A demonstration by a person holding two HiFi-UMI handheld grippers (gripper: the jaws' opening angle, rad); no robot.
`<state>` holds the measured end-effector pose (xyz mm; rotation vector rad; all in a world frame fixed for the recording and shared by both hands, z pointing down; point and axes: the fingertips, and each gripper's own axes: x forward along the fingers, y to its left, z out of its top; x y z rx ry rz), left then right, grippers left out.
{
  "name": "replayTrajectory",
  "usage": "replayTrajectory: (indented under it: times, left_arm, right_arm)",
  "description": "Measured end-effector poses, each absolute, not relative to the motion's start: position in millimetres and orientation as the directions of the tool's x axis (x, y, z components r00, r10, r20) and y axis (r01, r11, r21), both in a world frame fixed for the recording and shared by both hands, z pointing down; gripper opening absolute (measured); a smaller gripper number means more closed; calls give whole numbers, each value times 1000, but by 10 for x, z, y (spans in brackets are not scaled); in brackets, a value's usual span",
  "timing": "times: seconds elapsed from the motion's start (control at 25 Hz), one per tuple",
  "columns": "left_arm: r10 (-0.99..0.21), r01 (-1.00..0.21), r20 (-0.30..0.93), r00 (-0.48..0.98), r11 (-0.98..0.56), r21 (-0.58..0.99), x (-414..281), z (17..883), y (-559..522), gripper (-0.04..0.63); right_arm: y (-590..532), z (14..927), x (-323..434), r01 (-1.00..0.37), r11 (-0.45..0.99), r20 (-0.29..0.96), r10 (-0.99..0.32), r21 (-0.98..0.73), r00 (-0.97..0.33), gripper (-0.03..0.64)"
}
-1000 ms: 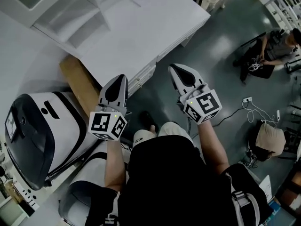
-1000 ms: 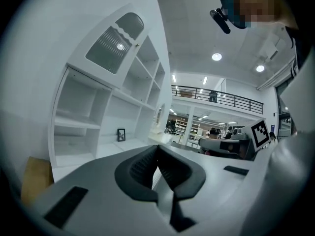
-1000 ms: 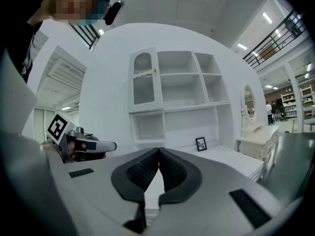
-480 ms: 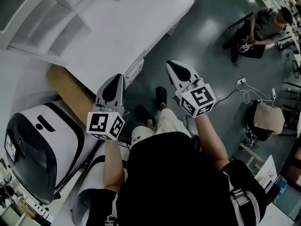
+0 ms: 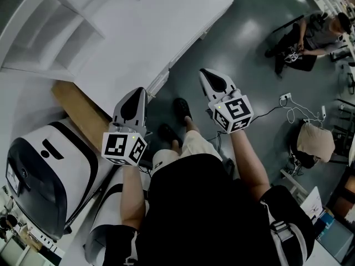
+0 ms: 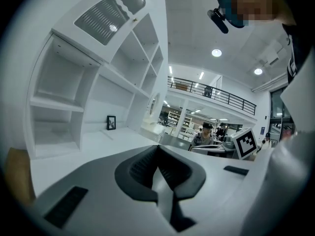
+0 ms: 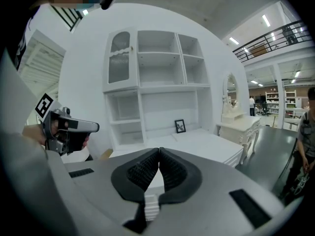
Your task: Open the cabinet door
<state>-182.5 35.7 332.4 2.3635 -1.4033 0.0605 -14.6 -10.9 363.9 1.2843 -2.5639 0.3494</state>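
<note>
- My right gripper (image 7: 159,151) has its jaws pressed together at the tips, with nothing between them. I hold it in the air, pointing toward the white cabinet (image 7: 162,97).
- My left gripper (image 6: 157,147) is likewise closed and empty. It is held beside the right one, the two apart in front of my body.
- The cabinet door (image 7: 119,58), arched with ribbed glass, lies flush at the cabinet's upper left, well apart from both grippers.
- A small picture frame (image 7: 180,126) stands on the cabinet's white counter (image 7: 206,144), below the open shelves.
- Off to the right, a seated person (image 5: 310,35) is across the grey floor (image 5: 249,54).
</note>
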Motion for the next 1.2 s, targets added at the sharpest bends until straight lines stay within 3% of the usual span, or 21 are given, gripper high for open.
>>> replayTrajectory:
  times: [1.2]
  left_arm:
    - [-796,-879,387,465,-360,313,-790,4076,-1185,23]
  right_arm:
    - [-2206,5627,1063,-847,528,590,-665,-60,-457,81]
